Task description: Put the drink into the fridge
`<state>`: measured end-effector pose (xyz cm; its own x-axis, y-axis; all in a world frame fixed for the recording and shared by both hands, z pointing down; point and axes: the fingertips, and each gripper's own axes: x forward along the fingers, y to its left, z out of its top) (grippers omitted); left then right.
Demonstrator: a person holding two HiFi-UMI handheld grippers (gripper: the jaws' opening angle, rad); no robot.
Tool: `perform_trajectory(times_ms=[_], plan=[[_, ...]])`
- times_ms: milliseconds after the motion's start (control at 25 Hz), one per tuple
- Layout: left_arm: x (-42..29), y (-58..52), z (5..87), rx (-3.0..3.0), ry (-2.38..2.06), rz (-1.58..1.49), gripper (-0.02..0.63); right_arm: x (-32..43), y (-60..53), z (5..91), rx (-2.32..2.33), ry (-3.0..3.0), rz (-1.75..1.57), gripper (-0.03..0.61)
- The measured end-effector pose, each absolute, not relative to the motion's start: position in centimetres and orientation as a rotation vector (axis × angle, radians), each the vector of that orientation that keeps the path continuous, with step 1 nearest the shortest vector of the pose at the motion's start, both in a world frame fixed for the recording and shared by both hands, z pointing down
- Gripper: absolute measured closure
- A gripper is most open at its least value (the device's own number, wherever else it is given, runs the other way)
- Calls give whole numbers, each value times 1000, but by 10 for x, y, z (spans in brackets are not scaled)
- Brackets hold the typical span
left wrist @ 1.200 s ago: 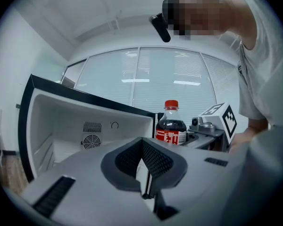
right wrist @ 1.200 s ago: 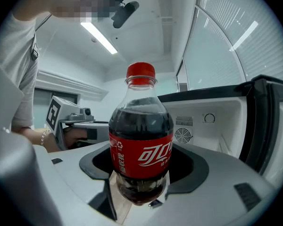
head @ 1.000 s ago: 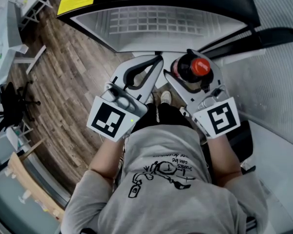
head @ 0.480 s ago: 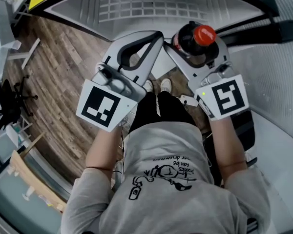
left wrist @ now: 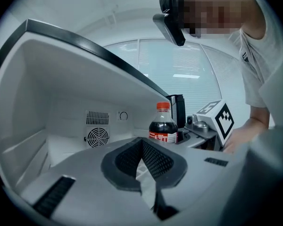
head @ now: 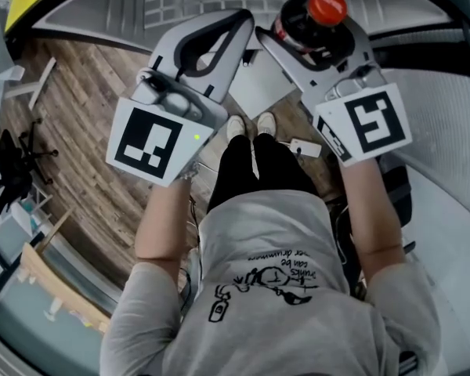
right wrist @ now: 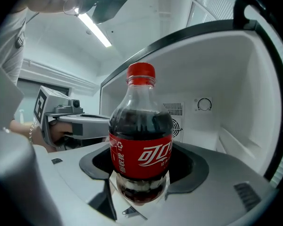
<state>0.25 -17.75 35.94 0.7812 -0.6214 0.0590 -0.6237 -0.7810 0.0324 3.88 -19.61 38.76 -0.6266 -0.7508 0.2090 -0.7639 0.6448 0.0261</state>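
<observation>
Between the jaws of the right gripper (right wrist: 141,175) the cola bottle (right wrist: 140,135) stands upright, clamped, with the fridge (right wrist: 226,74) open straight ahead. Left gripper (left wrist: 144,164): pinched together, empty. Carrying step imo; next push forward, set down inside.

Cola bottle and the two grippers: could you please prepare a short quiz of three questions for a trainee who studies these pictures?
1. Which gripper holds the cola bottle?
2. True or false: the bottle is upright between the jaws and its red cap is on.
3. How do the jaws of the left gripper stand?
A) apart, around a can
B) together, with nothing between them
C) closed on a door handle

Key
1. The right gripper.
2. True.
3. B.
</observation>
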Motion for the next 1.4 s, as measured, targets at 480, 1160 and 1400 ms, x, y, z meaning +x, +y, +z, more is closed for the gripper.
perform_trajectory(times_ms=[480, 1160, 1400], plan=[[-3, -222, 370, 2916, -1046, 77, 612, 34, -244, 392, 1267, -2652, 74, 255], [9, -266, 386, 2923, -1030, 68, 612, 42, -297, 405, 1328, -2647, 88, 255], [10, -278, 389, 2923, -1032, 75, 612, 43, -311, 409, 1318, -2643, 78, 255]])
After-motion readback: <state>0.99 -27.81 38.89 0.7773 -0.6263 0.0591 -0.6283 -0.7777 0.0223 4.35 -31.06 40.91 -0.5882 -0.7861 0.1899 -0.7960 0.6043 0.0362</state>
